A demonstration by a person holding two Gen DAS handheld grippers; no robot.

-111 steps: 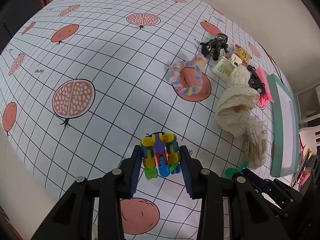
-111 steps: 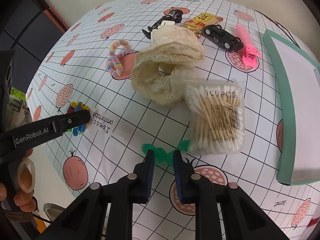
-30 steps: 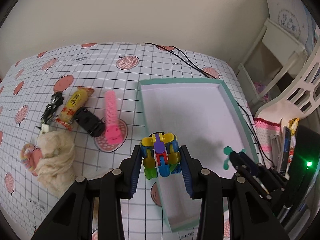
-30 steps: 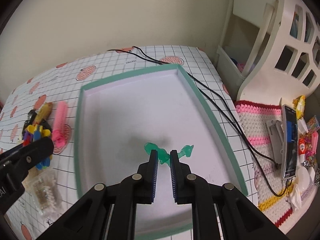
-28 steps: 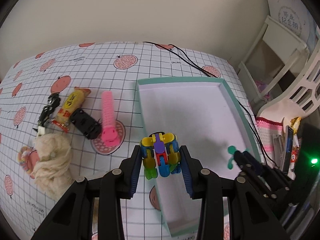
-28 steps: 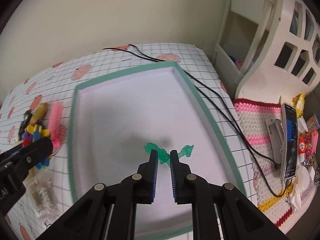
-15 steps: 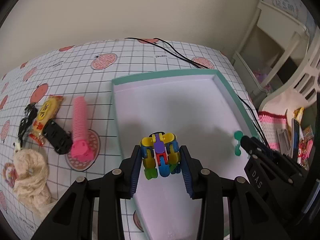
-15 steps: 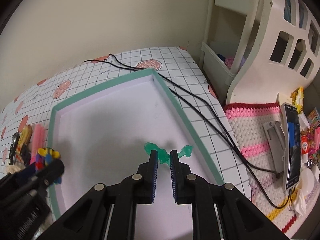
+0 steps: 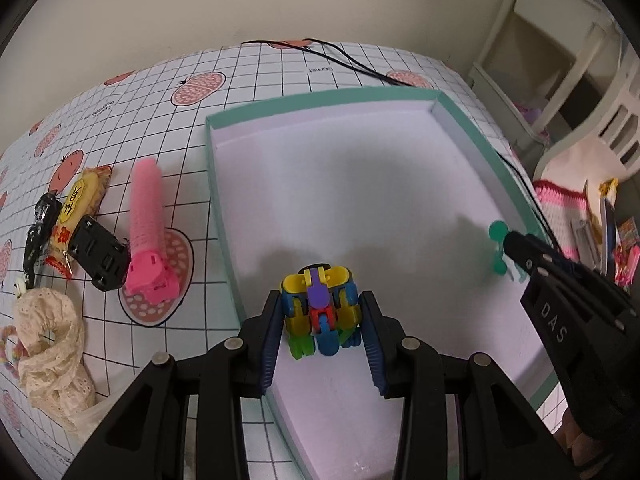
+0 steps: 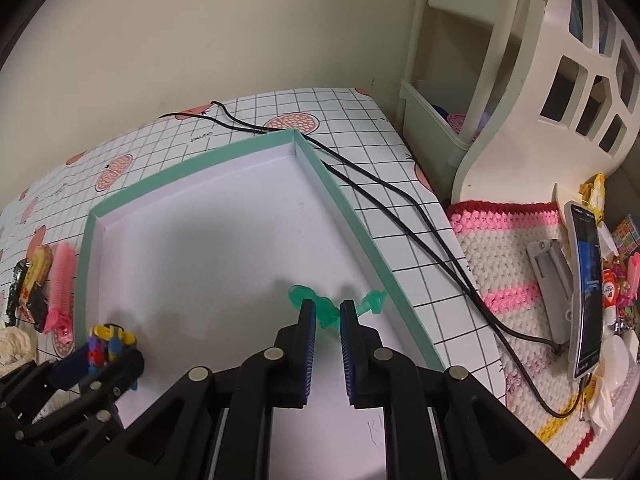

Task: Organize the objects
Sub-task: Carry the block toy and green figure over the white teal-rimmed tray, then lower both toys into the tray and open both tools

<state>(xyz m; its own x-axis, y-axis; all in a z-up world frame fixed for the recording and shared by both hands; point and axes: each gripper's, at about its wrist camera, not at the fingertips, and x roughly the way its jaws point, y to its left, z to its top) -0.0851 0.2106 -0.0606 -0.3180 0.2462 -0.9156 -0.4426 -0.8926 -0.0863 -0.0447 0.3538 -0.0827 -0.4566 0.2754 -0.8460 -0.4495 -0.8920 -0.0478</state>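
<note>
Between the left gripper's [image 9: 322, 322] fingers sat a multicoloured block toy [image 9: 318, 310], clamped on both sides and held over the near-left part of the teal-rimmed tray [image 9: 224, 220]. Off to its right, the right gripper [image 10: 327, 314] was closed tight on a small green plastic piece [image 10: 326, 308] — its two ends stuck out past either finger — above the tray's right side, near the rim. Left of the left gripper, outside the tray, lay a pink hair roller [image 9: 146, 216], a black toy car [image 9: 98, 258], a yellow snack packet [image 9: 76, 208] and a cream lace scrunchie [image 9: 50, 344] on the gridded tablecloth [image 9: 260, 72].
</note>
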